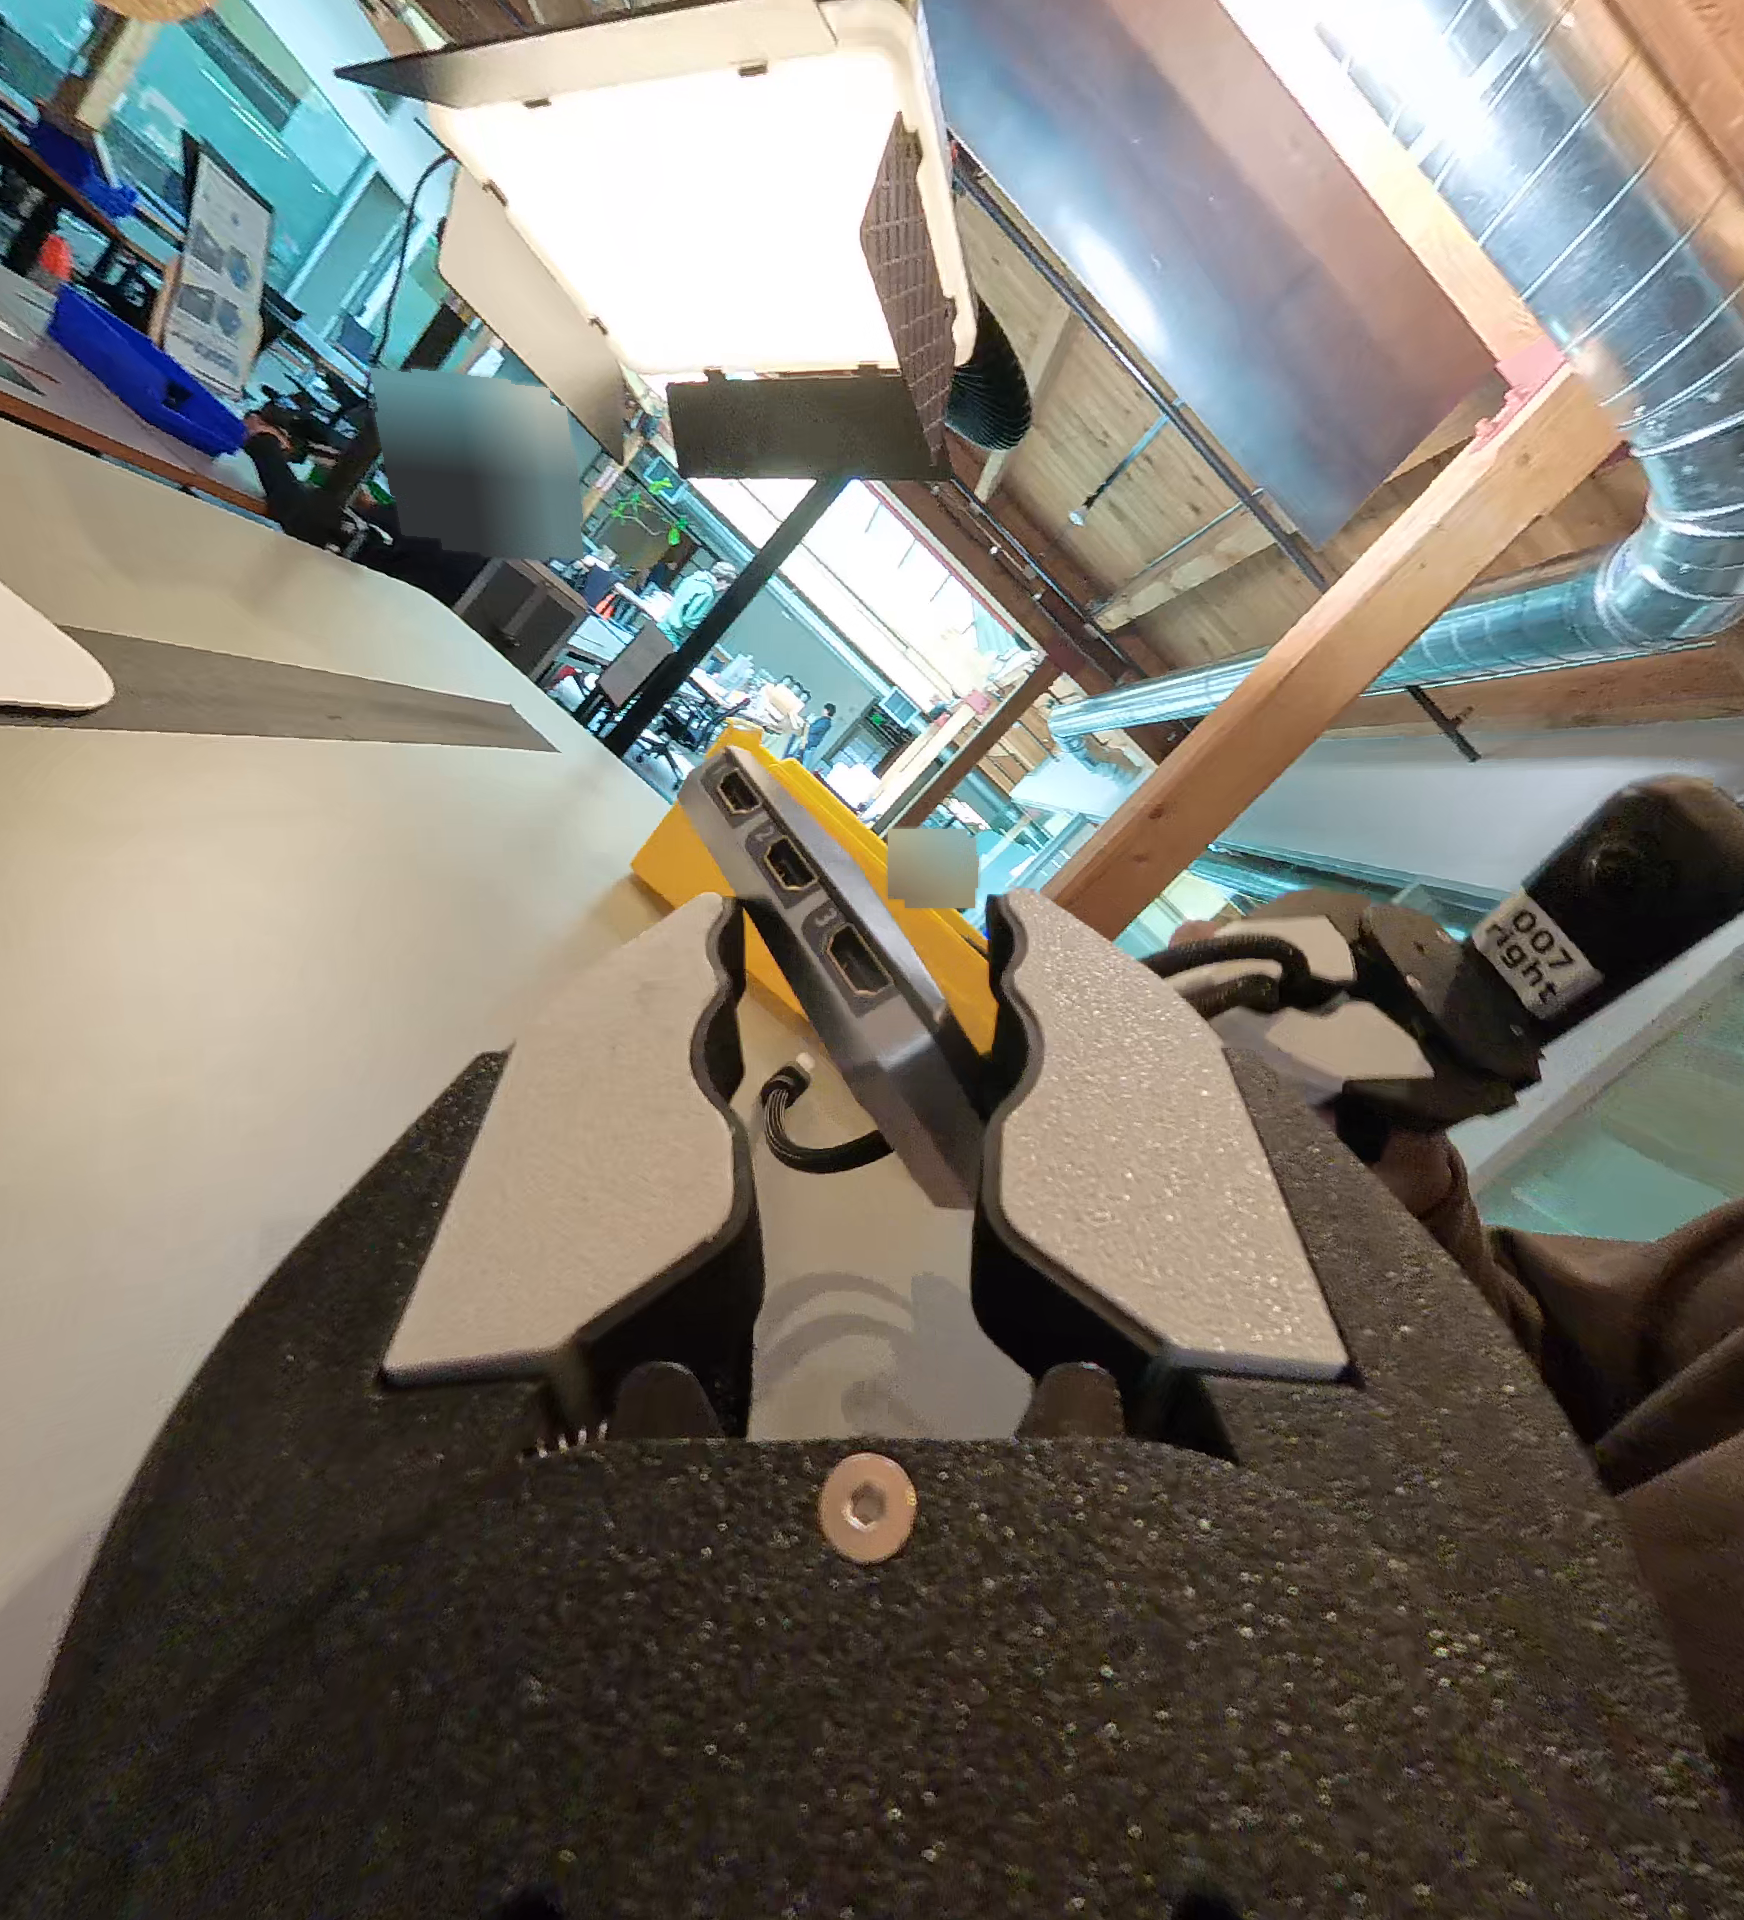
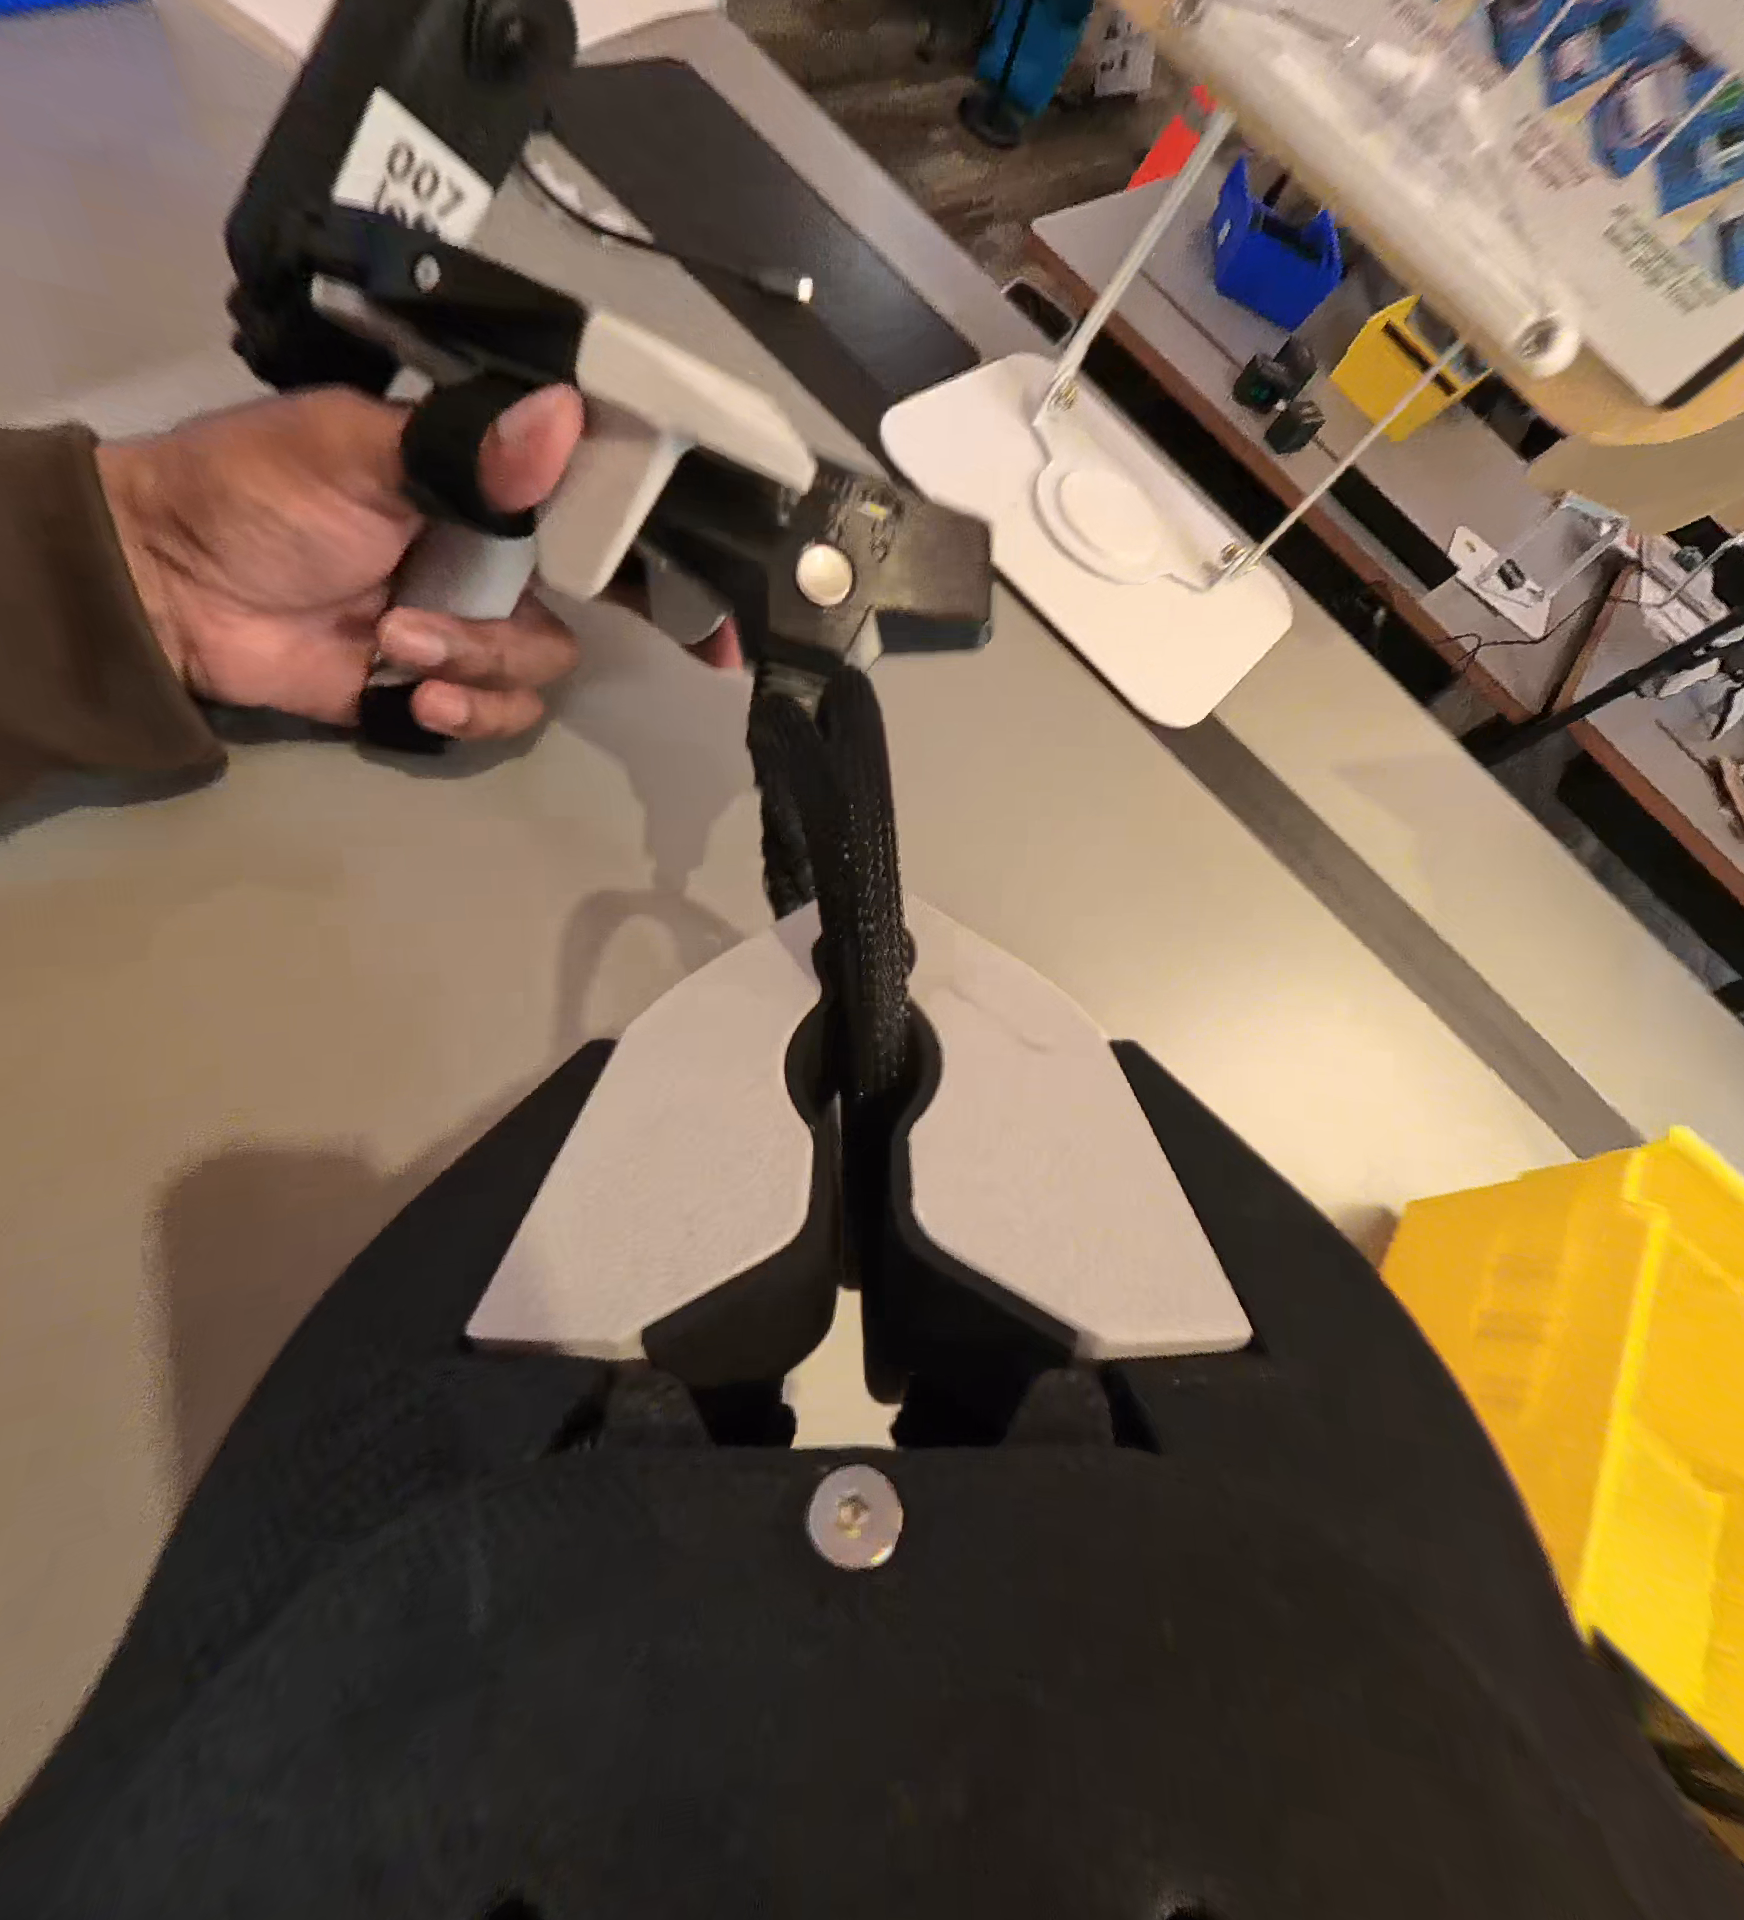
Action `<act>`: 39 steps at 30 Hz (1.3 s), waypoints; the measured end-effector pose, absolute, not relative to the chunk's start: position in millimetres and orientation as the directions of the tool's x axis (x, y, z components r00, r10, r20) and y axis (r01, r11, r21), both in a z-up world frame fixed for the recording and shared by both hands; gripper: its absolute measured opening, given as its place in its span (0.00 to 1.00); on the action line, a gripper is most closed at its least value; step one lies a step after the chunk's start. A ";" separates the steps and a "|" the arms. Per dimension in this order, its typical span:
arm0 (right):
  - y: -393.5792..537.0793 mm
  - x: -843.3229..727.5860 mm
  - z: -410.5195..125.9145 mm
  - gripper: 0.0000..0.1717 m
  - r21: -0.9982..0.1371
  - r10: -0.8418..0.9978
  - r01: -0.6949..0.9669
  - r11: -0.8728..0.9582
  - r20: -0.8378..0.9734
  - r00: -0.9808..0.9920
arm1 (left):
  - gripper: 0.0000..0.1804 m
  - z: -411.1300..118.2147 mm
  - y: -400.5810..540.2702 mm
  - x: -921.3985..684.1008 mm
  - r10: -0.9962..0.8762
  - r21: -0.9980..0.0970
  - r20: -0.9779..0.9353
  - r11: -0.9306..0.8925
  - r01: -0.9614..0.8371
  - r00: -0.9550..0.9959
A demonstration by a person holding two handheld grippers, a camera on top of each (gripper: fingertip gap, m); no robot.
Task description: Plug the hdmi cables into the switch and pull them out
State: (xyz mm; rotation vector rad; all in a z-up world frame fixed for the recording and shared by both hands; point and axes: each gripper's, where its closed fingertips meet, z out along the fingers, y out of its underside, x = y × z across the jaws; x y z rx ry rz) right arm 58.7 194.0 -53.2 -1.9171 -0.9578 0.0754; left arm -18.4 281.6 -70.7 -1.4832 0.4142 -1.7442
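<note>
My left gripper (image 1: pixel 863 925) is open. A grey hub with three ports (image 1: pixel 790 868) stands tilted between its fingers. The left pad is clear of the hub, and the hub leans by the right finger (image 1: pixel 1107 1091). A short black cable end with a white tip (image 1: pixel 795 1117) hangs below the hub. My right gripper (image 2: pixel 863 966) is shut on a black braided cable (image 2: pixel 847 831), doubled over, which runs up to the left gripper (image 2: pixel 847 582). A hand (image 2: pixel 307 551) holds that left gripper.
A yellow bin (image 2: pixel 1626 1403) stands on the grey table (image 2: pixel 224 987) at the right, and it shows behind the hub in the left wrist view (image 1: pixel 676 868). A white stand base (image 2: pixel 1107 540) and a black mat (image 2: pixel 743 208) lie farther off. A bright light panel (image 1: pixel 722 208) hangs overhead. Across from one pair of fingers to the other is roughly 12 cm.
</note>
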 end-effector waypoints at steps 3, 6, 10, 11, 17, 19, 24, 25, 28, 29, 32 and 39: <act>197.2 74.8 -25.7 0.01 -0.778 0.635 0.594 -0.206 0.355 0.686 | 0.25 -66.4 278.4 -16.3 -0.744 -0.684 0.667 -0.632 0.364 -0.037; 200.5 94.1 -1.7 0.01 -0.767 0.623 0.607 -0.205 0.376 0.686 | 0.25 -59.7 281.0 -24.1 -0.740 -0.655 0.669 -0.630 0.418 -0.069; 204.8 123.1 40.1 0.01 -0.783 0.601 0.591 -0.193 0.382 0.702 | 0.24 -56.9 287.3 -35.6 -0.714 -0.599 0.693 -0.648 0.470 -0.101; 206.4 131.6 52.3 0.01 -0.789 0.597 0.585 -0.188 0.382 0.706 | 0.23 -56.4 287.7 -37.1 -0.712 -0.593 0.695 -0.649 0.477 -0.105; 230.3 193.1 114.7 0.02 -0.817 0.557 0.561 -0.135 0.405 0.725 | 0.22 -59.6 286.5 -31.2 -0.702 -0.598 0.704 -0.666 0.445 -0.105; 240.0 213.5 127.2 0.02 -0.831 0.546 0.542 -0.128 0.397 0.738 | 0.22 -61.0 284.9 -28.3 -0.702 -0.606 0.704 -0.671 0.428 -0.104; 254.6 250.5 154.6 0.02 -0.886 0.546 0.457 -0.081 0.344 0.763 | 0.22 -62.7 283.0 -25.8 -0.702 -0.612 0.704 -0.675 0.412 -0.103; 255.3 255.0 161.9 0.02 -0.899 0.549 0.434 -0.064 0.332 0.767 | 0.22 -62.8 282.9 -25.8 -0.702 -0.611 0.705 -0.675 0.413 -0.104; 256.3 265.7 184.6 0.02 -0.921 0.541 0.390 -0.006 0.324 0.776 | 0.22 -62.9 283.1 -26.1 -0.700 -0.609 0.706 -0.677 0.414 -0.106; 257.3 268.5 190.6 0.02 -0.920 0.534 0.391 0.014 0.337 0.776 | 0.22 -63.0 283.1 -26.1 -0.700 -0.609 0.706 -0.677 0.414 -0.107; 265.0 278.4 197.8 0.02 -0.895 0.498 0.442 0.058 0.410 0.764 | 0.21 -63.3 282.6 -25.7 -0.701 -0.611 0.705 -0.677 0.411 -0.106; 296.7 331.3 150.6 0.02 -0.865 0.425 0.502 -0.001 0.454 0.783 | 0.21 -63.2 282.5 -26.7 -0.698 -0.606 0.708 -0.680 0.414 -0.111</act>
